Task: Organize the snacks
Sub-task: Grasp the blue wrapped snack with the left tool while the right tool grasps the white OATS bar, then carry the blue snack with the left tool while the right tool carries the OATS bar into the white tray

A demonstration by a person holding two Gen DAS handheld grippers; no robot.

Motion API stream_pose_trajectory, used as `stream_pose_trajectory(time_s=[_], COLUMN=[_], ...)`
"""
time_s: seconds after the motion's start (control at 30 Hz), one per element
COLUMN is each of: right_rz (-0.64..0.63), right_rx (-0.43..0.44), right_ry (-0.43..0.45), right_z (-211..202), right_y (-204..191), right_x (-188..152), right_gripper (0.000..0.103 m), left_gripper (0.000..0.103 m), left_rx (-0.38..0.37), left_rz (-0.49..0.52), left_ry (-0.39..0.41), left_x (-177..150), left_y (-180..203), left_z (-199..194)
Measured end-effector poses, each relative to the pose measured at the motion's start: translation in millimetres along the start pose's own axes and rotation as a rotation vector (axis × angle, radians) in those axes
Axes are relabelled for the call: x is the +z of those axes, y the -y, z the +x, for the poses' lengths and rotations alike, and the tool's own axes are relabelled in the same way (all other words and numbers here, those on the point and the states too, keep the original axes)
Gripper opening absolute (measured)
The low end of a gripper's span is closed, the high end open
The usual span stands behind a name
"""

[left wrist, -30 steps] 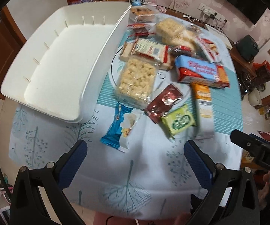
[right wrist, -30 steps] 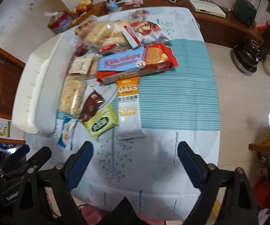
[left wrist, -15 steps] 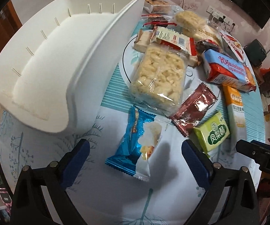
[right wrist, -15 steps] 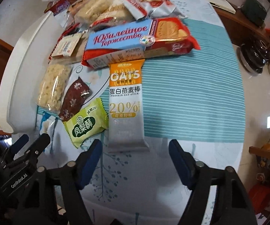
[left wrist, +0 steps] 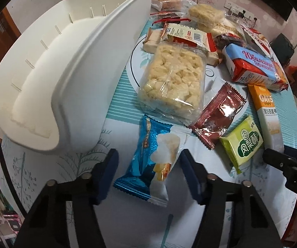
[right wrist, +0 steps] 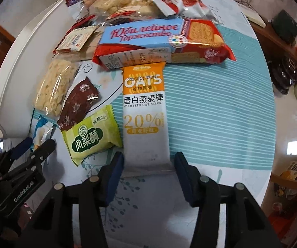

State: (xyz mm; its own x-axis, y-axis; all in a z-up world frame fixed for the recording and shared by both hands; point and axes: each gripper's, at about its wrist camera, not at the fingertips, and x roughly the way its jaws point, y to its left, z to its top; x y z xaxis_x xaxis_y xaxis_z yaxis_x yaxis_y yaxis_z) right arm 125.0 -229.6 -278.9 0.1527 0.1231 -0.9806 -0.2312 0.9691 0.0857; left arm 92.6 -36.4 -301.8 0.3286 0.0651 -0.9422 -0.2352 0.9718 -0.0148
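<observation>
Left tongs (left wrist: 148, 169) closing around blue snack packet (left wrist: 148, 161), right tongs (right wrist: 148, 166) closing around oat bar (right wrist: 145, 111)

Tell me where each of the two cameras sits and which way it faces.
Left wrist: on the left gripper, looking steeply down at the blue snack packet between its closing jaws, beside the white bin; its own fingers show.
Right wrist: on the right gripper, looking down at the oat bar, its near end between the closing jaws; its fingers show.
Shared: the green pastry packet, the oat bar, and each other's gripper at the frame edge.
</observation>
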Motion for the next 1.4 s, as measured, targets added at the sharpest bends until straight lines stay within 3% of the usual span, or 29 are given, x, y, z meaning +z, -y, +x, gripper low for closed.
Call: stream_pose_trajectory(time_s=[0.23, 0.33, 0.77, 0.93, 1.13, 1.4], right_rz=[-0.02, -0.019, -0.01, 0.01, -0.009, 0.02], right_rx=[-0.021, -0.021, -0.034, -0.024, -0.02, 0.004], right_ry=[0.023, 0.029, 0.096, 0.15, 0.221, 0.338], right_z=[-1.4, -2.7, -51.3, -84.3, -117.8, -155.6], right_y=[-5.4, -8.6, -11.1, -15.0, -40.1, -85.9], right_x=[-3.0, -6.7, -11.2, -17.9, -25.4, -24.6], right_gripper=[0.05, 0.049, 0.047, 0.047, 0.047, 0.048], left_gripper=[0.038, 0.035, 0.035, 0.035, 0.035, 0.035], left_rx=[-0.019, -0.023, -0.063, -0.13, -0.18, -0.201], left_rz=[0.021, 0.027, 0.12, 0.14, 0.223, 0.251], left_ry=[0.006, 0.0, 0.11, 0.18, 0.263, 0.363], left_x=[-5.2, -6.0, -5.7, -1.3, 6.1, 32.0], left_y=[5.2, 8.0, 23.0, 18.3, 13.3, -31.2], left_z=[-4.4, -7.5, -88.6, -134.1, -174.0, -213.6])
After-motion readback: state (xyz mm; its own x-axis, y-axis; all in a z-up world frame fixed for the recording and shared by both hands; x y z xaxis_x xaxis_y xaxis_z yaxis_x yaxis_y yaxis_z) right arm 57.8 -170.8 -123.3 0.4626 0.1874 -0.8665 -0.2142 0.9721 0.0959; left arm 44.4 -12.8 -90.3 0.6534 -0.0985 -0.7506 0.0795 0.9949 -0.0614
